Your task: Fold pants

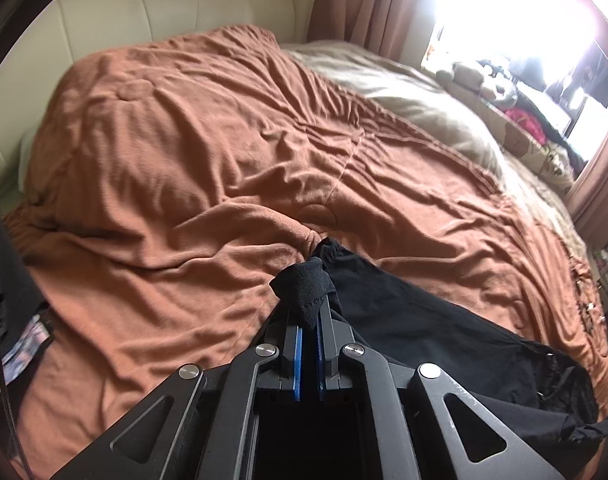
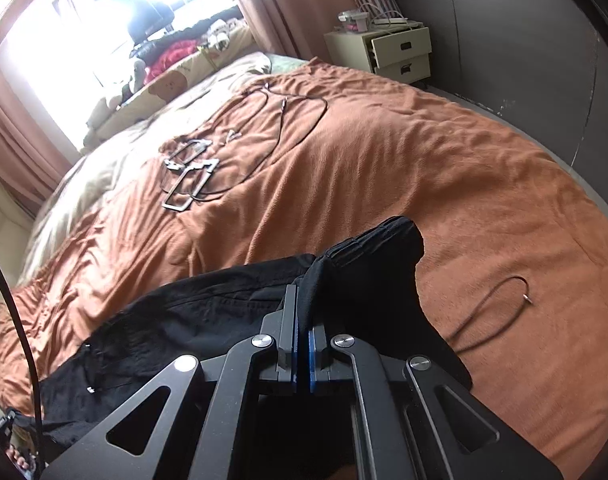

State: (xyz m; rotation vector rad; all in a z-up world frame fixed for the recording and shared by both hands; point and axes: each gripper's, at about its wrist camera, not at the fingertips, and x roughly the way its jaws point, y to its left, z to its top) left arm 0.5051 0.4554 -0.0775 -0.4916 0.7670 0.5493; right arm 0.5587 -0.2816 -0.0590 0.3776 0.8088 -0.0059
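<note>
Left gripper (image 1: 309, 300): fingers clamped on a bunched corner of the black pants (image 1: 444, 340).
Pants: spread over the orange blanket (image 1: 184, 160) on the bed, stretched between both grippers.
Right gripper (image 2: 303, 304): fingers pinched shut on the pants' other edge.
Cable (image 2: 500, 300): lying on the blanket, right of the pants.

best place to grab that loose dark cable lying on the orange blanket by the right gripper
Take the thin dark cable at the top of its raised loop, coming straight down from above. It lies flat on the wrinkled orange blanket, so the arch is the easiest part to pinch.
</note>
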